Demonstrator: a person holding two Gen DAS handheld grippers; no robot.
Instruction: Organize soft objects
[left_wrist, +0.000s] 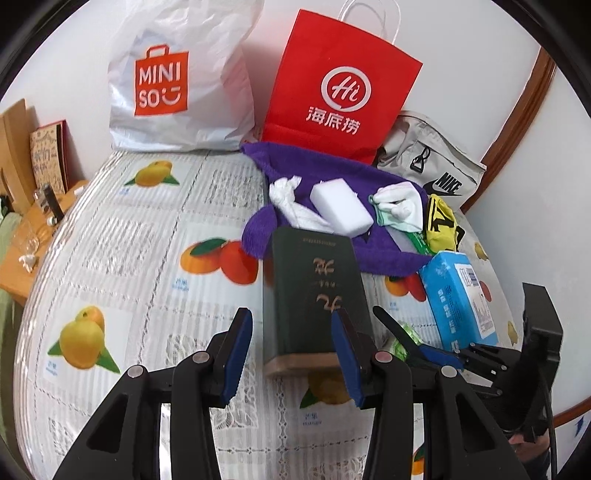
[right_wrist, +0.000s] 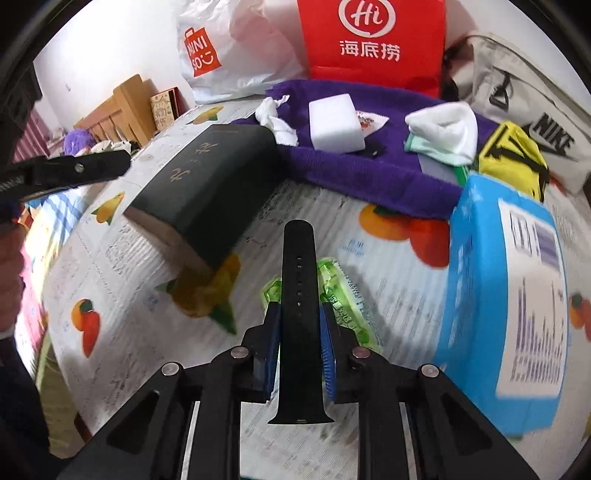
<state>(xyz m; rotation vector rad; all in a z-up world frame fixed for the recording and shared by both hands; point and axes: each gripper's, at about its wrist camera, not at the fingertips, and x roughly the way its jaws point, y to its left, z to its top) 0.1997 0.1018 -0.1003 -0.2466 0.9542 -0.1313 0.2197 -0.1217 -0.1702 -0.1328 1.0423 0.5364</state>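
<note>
Two grippers over the fruit-print tablecloth (left_wrist: 147, 295). The right gripper (right_wrist: 298, 325) has its blue pads pressed on both sides of a black watch strap (right_wrist: 297, 280); the strap runs straight out along the fingers, its holed end above a green packet (right_wrist: 347, 306) lying on the cloth. From the left wrist view the same strap (left_wrist: 397, 328) shows as a dark strip sticking up beside the green packet, right of the book.

Left gripper (left_wrist: 291, 354): jaws partly apart, nothing between the pads. Its right finger overlaps the near edge of a dark green book (left_wrist: 314, 291) lying flat; contact cannot be judged.

Soft items sit farther back, on and around a purple towel (left_wrist: 332, 173): a knotted white cloth (left_wrist: 291, 203), a white sponge block (left_wrist: 340, 206), folded white and mint socks (left_wrist: 399, 206), a yellow-and-black fabric piece (left_wrist: 443, 221). A blue tissue pack (left_wrist: 461, 299) lies just right of the book. Behind stand a white Miniso bag (left_wrist: 177, 74), a red paper bag (left_wrist: 343, 81) and a grey Nike bag (left_wrist: 432, 162), against the wall.
</note>
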